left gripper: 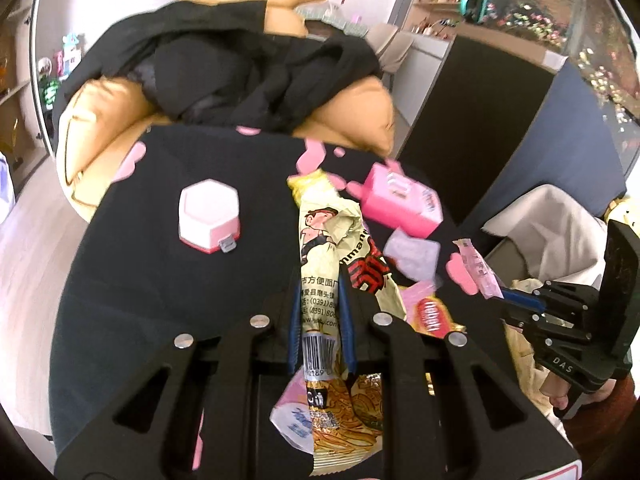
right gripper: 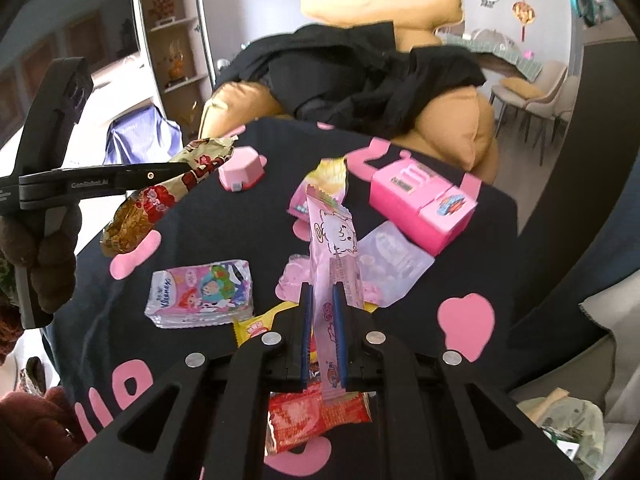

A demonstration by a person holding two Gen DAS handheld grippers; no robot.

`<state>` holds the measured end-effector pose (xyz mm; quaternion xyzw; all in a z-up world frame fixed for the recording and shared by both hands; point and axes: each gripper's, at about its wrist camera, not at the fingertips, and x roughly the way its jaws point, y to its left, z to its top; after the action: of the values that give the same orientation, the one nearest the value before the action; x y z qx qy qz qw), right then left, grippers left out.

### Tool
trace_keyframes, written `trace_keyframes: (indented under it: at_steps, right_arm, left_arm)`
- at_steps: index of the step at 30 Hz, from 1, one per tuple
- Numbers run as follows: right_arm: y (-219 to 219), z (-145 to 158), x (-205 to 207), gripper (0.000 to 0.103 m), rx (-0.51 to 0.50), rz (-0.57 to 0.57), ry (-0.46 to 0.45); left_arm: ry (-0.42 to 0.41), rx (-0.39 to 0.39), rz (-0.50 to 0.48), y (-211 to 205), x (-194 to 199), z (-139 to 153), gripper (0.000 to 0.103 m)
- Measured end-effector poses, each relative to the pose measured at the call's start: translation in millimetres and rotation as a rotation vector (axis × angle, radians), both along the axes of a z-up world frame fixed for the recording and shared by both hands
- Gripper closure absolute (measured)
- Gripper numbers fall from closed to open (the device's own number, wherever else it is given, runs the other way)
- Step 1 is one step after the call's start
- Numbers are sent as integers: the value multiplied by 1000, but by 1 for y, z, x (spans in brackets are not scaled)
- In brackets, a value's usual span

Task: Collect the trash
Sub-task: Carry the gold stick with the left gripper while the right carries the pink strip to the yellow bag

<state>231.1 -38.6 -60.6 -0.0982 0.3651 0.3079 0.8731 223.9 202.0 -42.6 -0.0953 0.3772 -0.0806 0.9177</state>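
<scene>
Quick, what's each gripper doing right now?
Left gripper: closed on the noodle wrapper.
Right gripper: closed on the pink snack wrapper.

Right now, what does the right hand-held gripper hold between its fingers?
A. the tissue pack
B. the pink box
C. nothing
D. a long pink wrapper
D: in the right wrist view the right hand-held gripper is shut on the pink wrapper, which stands up above the table, while the tissue pack and pink box lie on the cloth.
</scene>
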Motion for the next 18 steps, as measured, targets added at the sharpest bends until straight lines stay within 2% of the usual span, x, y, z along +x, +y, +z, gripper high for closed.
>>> trace_keyframes:
  at_steps: [10, 18]
  right_arm:
    - [-47, 45, -38, 92, 47, -71, -130]
    - [-105, 67, -64, 92, 74, -164, -215]
  left_arm:
    - [-148, -14, -51, -44, -30, 56, 87]
    - [-224, -29, -163, -114, -39, 86, 87]
